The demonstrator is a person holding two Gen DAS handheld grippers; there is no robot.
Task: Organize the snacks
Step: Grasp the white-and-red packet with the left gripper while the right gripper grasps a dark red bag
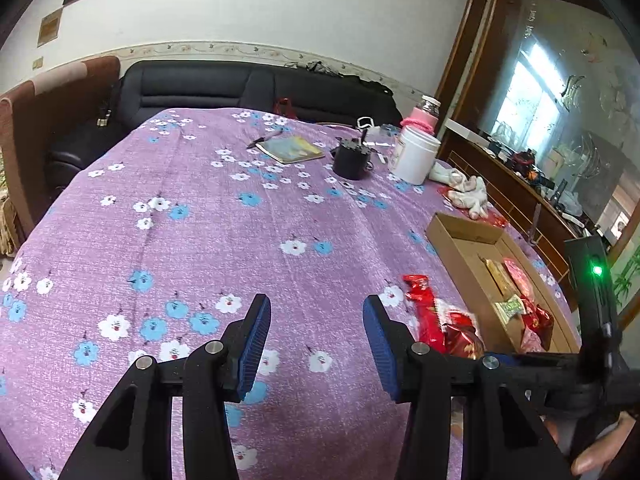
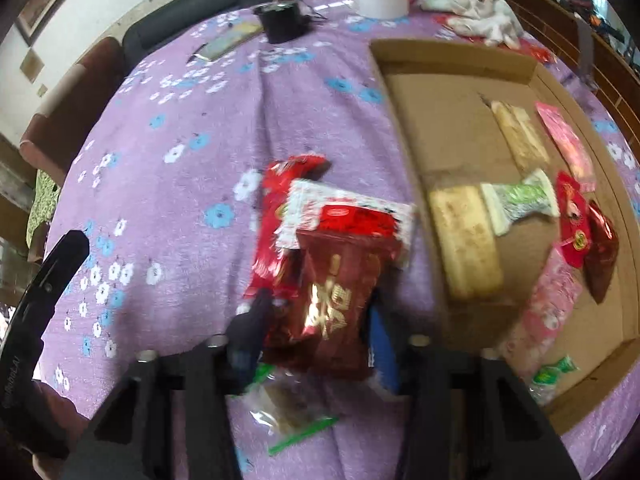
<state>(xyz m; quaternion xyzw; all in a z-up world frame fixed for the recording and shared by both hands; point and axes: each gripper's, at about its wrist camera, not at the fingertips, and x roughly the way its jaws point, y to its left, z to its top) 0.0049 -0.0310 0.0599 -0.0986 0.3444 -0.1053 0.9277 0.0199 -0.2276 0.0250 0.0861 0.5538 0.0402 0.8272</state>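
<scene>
A white jar [image 1: 416, 154], black cup [image 1: 351, 159] and notebook [image 1: 291, 149] stand on the floral tablecloth [image 1: 200, 240].

Snack packets [image 2: 320, 240] on table, just left of cardboard box [image 2: 452, 120]

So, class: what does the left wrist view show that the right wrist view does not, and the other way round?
Only the left wrist view shows the open left gripper over bare cloth, and the pink-sleeved jar.

Only the right wrist view shows the right gripper astride a dark red snack packet, and a clear packet under it.

Both show the cardboard box, white tub, black pot and purple tablecloth.
</scene>
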